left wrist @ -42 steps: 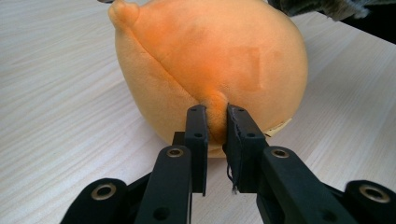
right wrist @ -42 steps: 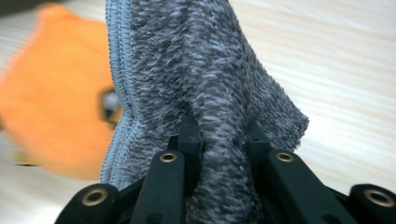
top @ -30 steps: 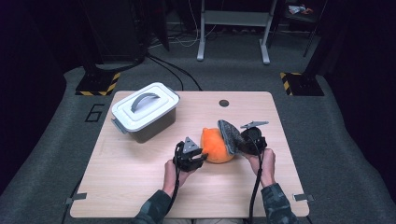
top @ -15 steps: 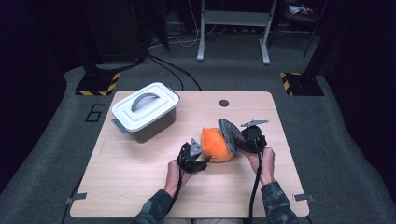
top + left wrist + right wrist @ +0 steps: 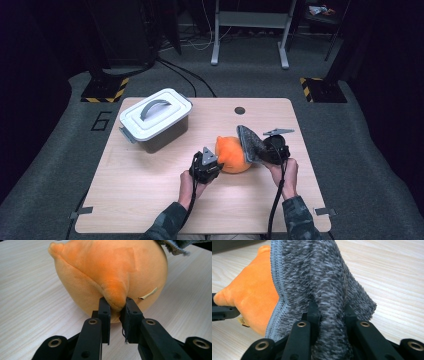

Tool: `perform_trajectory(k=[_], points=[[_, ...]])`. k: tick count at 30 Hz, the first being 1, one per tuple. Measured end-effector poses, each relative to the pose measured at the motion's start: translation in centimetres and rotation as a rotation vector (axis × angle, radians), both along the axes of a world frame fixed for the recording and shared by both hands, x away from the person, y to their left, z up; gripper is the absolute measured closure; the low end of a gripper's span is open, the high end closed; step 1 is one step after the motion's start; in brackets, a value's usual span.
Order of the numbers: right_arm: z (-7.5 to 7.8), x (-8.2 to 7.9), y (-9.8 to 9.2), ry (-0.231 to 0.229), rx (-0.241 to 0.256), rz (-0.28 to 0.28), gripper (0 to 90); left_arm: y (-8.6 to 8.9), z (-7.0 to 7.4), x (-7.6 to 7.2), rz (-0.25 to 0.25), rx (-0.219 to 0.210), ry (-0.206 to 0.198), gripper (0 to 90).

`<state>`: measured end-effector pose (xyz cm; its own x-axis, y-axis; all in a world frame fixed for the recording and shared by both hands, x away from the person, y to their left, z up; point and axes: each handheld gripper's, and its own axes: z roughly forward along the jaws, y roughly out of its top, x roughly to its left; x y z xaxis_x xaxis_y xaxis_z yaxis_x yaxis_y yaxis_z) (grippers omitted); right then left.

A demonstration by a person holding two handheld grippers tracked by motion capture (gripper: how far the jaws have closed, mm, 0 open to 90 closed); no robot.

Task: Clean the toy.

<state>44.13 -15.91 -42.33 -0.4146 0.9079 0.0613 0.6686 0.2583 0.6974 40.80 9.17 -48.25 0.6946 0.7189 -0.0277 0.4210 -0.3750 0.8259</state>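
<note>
Overhead light falls bright on the wooden table (image 5: 150, 185) amid dark, dim surroundings; high view soft, gripper views sharp, shadows faint

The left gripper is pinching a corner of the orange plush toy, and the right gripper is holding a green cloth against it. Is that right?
Not quite. The cloth is grey, not green; the right gripper view shows its grey fuzzy pile clamped in the right gripper. The rest holds: the left gripper pinches a corner of the orange plush toy, and the cloth lies against it.

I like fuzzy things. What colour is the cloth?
Mottled grey cloth, with a lighter grey stitched edge; clearest in the right gripper view.
</note>
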Motion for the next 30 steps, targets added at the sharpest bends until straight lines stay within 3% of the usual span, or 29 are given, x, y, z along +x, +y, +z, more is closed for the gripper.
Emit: perform_trajectory(k=[8,12,22,27,30], points=[[1.4,-0.6,-0.5,-0.026,0.003,0.0,74.6,0.0,2.1,-0.1,-0.019,-0.034,0.004,79.9],[2.1,-0.8,0.0,-0.037,0.013,0.024,74.6,-0.1,2.2,0.0,-0.017,-0.035,0.008,79.8],[3.2,-0.6,4.6,-0.056,-0.012,0.138,74.5,-0.6,2.4,0.1,-0.009,-0.022,-0.012,79.3],[2.4,-0.1,6.2,-0.042,-0.042,0.167,74.4,-0.6,2.3,0.2,-0.015,-0.018,-0.006,79.3],[1.9,-0.1,6.3,-0.044,-0.062,0.157,74.4,-0.4,2.1,0.3,-0.013,-0.018,-0.003,79.3]])
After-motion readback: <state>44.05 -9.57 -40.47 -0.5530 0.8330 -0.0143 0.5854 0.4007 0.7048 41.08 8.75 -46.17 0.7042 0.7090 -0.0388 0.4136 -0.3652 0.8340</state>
